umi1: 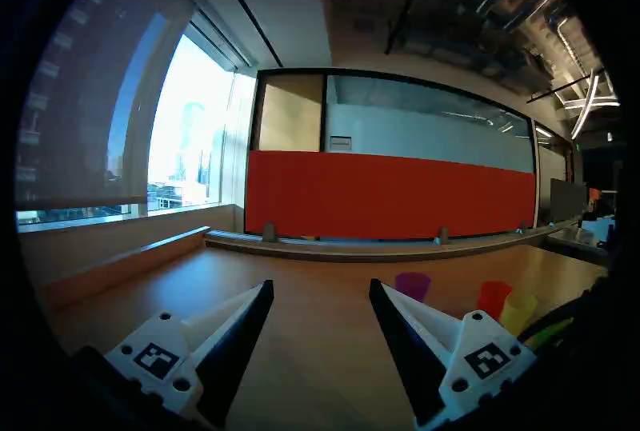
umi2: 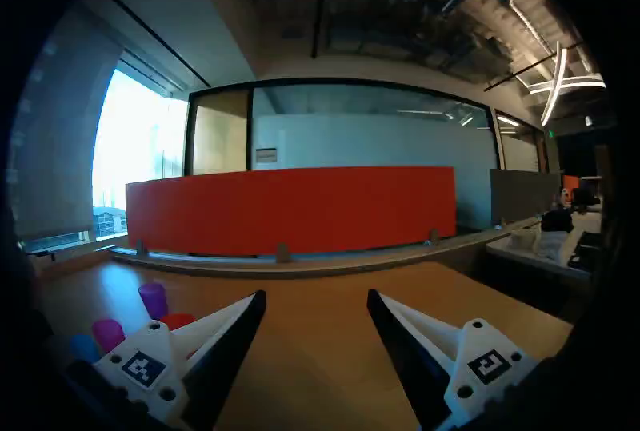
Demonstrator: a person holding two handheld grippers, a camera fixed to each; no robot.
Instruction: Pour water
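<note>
My left gripper is open over the wooden table, with nothing between its fingers. Past its right finger stand a purple cup, a red cup and a yellow cup. My right gripper is also open and holds nothing. To the left of its left finger I see a purple cup, a magenta cup, a blue cup and the rim of a red cup.
A red divider panel runs along the table's far edge, with glass walls behind it. A bright window lies to the left. A neighbouring desk with objects on it stands to the right.
</note>
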